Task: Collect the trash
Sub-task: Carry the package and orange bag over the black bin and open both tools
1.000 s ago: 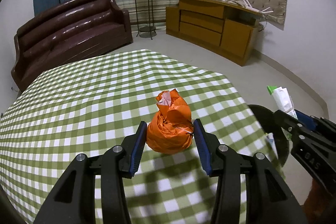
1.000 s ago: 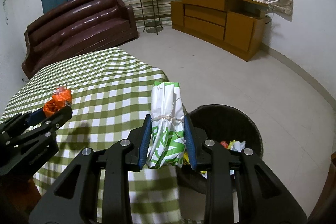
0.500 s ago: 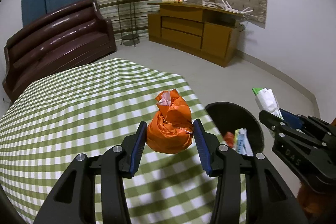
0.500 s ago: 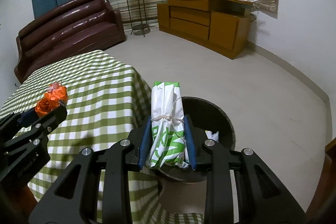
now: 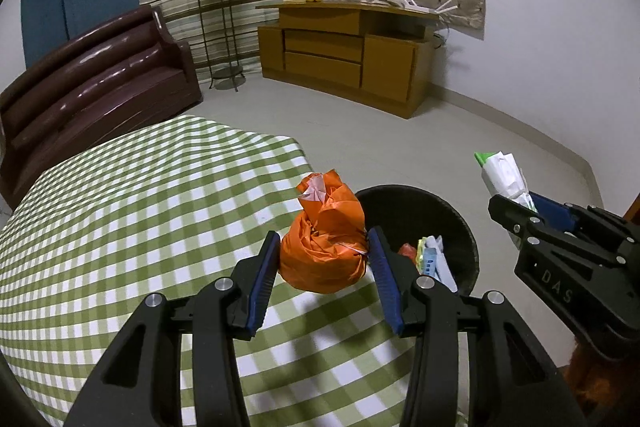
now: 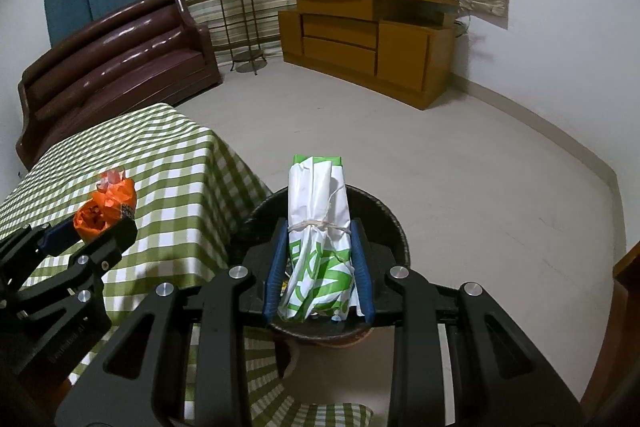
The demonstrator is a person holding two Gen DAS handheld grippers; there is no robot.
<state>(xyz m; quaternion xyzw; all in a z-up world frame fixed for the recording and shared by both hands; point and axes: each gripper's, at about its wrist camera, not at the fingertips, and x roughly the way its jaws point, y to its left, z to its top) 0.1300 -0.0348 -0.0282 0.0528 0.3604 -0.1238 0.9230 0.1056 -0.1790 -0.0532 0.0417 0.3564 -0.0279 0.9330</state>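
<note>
Two bundles gripped: left gripper (image 5: 323,267) clamps orange bag (image 5: 324,243), right gripper (image 6: 319,269) clamps white packet (image 6: 318,227); my orange bag, short of bin (image 5: 460,223), may drop onto table (image 5: 140,207).

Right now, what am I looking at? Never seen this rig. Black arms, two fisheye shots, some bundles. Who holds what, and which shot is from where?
No robot here: a person carries a pair of hand-held tongs in each hand, with a fisheye camera on each pair looking out along its fingers. One picture is from the left tongs, which are shut on an orange bag above the edge of the checked tablecloth. The other is from the right tongs, shut on a white and green bundle tied with string, held above a dark bin on the floor beside the table. The bin already has some scraps in it. Each camera also catches the other pair at its edge.
</note>
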